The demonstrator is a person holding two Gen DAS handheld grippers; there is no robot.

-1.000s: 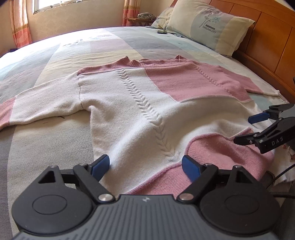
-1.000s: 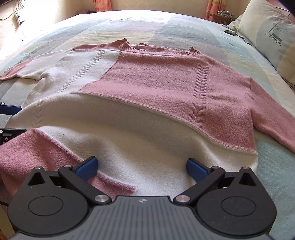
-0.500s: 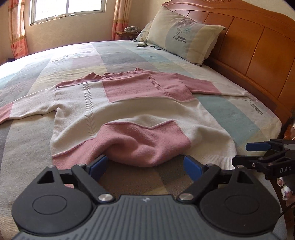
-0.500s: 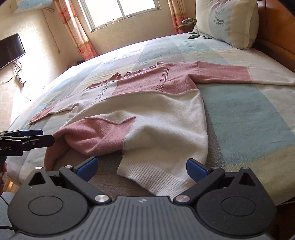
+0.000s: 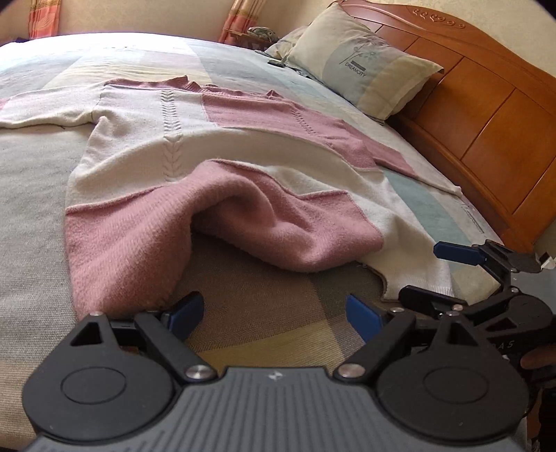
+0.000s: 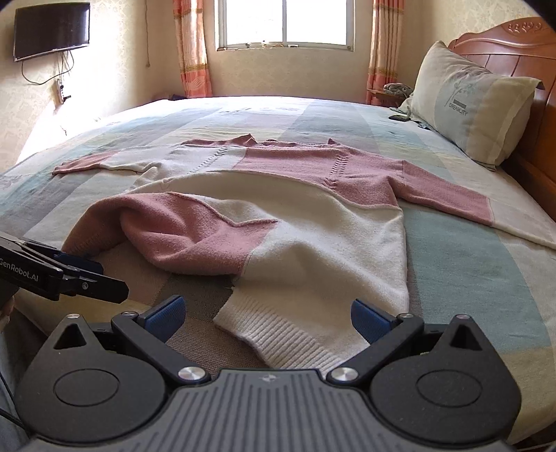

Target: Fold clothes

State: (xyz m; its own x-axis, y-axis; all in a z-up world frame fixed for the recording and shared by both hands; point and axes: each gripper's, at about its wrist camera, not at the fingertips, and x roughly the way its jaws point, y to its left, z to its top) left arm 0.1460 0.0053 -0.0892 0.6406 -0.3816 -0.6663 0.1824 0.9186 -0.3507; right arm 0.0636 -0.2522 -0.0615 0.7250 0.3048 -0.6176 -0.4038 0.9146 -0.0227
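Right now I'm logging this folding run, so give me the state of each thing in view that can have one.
Sweater: spread face up on the bed, not folded; pink hem corner bunched up near the bed's edge.
Sleeves: both stretched out to the sides.
Left gripper: open, holding nothing.
Right gripper: open, white ribbed hem between its fingers, not pinched.
Pillow: propped against the headboard.
Television: off.

A wide bed (image 6: 451, 250) with a pastel patchwork cover, a wooden headboard (image 5: 486, 114) and a pillow (image 6: 465, 101); daylight through a curtained window (image 6: 285, 22); a wall-mounted television (image 6: 50, 29) on pale wallpaper
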